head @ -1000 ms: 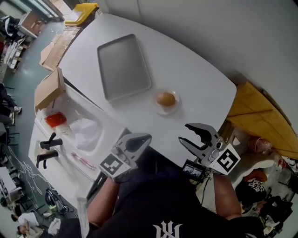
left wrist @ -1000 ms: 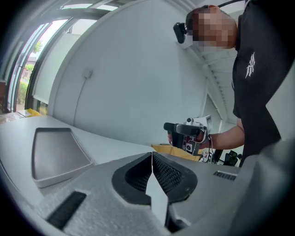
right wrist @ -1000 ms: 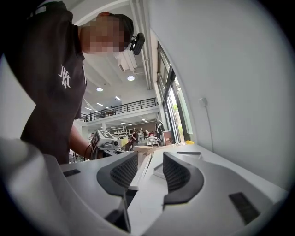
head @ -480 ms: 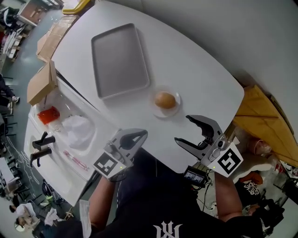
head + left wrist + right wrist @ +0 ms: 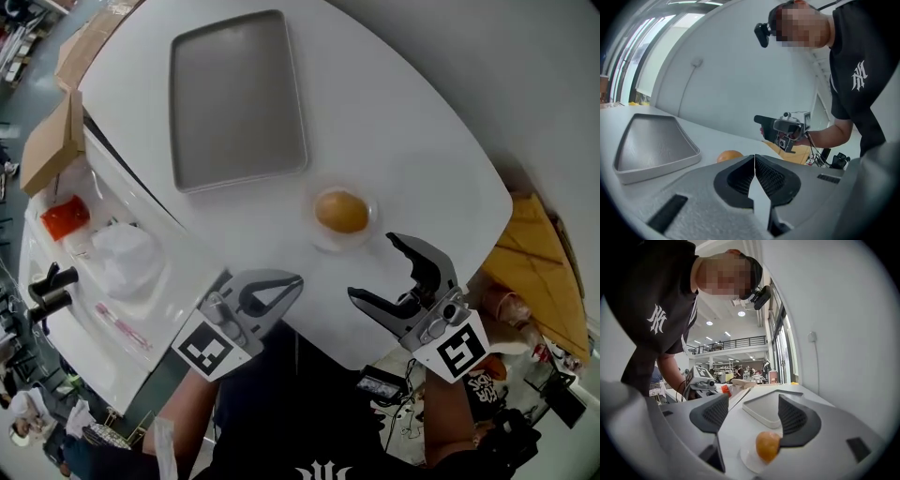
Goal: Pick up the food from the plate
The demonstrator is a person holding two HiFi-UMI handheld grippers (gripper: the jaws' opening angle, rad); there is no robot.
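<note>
We saw a grey tray (image 5: 236,98) lying flat on the white worktop (image 5: 412,122); a cardboard box (image 5: 45,155) stood beside its left edge.

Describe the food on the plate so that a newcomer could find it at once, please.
On the white table, look just past the near right corner of the big grey tray to a small pale plate. The food is the round orange-brown lump on it, the only coloured thing on the tabletop.

Translucent plastic plate (image 5: 327,240), matt metal tray (image 5: 236,98)
</note>
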